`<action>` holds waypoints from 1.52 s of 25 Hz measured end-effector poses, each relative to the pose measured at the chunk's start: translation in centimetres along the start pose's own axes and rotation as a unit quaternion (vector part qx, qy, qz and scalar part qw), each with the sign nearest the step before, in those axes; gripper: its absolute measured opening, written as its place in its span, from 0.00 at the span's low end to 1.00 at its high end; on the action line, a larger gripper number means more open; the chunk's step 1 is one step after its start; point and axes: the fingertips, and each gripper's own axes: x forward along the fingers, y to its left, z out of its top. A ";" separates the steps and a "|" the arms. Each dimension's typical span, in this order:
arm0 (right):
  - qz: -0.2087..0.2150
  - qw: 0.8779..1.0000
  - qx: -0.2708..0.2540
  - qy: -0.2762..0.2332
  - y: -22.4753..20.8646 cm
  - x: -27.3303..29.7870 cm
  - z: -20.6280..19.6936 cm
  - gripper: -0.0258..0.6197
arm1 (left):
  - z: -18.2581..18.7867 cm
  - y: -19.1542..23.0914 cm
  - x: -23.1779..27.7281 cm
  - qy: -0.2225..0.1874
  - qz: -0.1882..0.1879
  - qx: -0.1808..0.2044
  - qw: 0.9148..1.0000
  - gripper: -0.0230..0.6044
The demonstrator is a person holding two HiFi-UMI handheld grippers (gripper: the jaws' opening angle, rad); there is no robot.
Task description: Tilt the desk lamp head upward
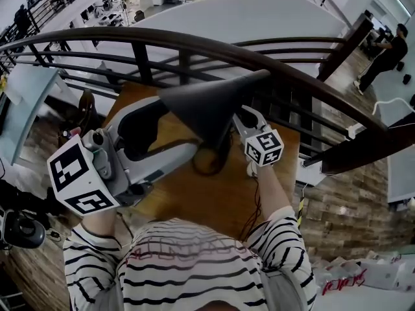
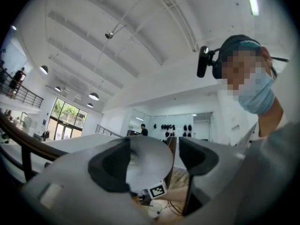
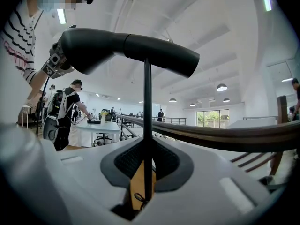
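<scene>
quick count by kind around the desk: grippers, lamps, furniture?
grippers: 2 (left gripper, right gripper)
desk lamp: 1
wooden desk: 1
railing: 1
total: 5

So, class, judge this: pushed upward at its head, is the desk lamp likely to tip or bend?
Probably top-heavy: the broad lamp head sits atop a very thin stem, so it may tip if pushed. The stem looks straight and rigid, likely flexing little. The right tool clamped on it should steady things.
</scene>
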 end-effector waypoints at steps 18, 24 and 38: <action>-0.028 0.999 0.008 0.016 -0.4 0.4 0.0 0.26 | -0.3 -0.2 -0.3 -0.012 -0.002 0.074 0.997 0.55; -0.050 0.998 0.019 0.015 0.0 -1.5 0.0 0.28 | -2.3 0.2 -1.4 -0.013 0.010 0.067 0.998 0.56; -0.119 0.989 0.089 -0.010 4.2 -8.9 -0.9 0.30 | -13.6 4.5 -3.7 0.060 0.069 0.051 0.994 0.56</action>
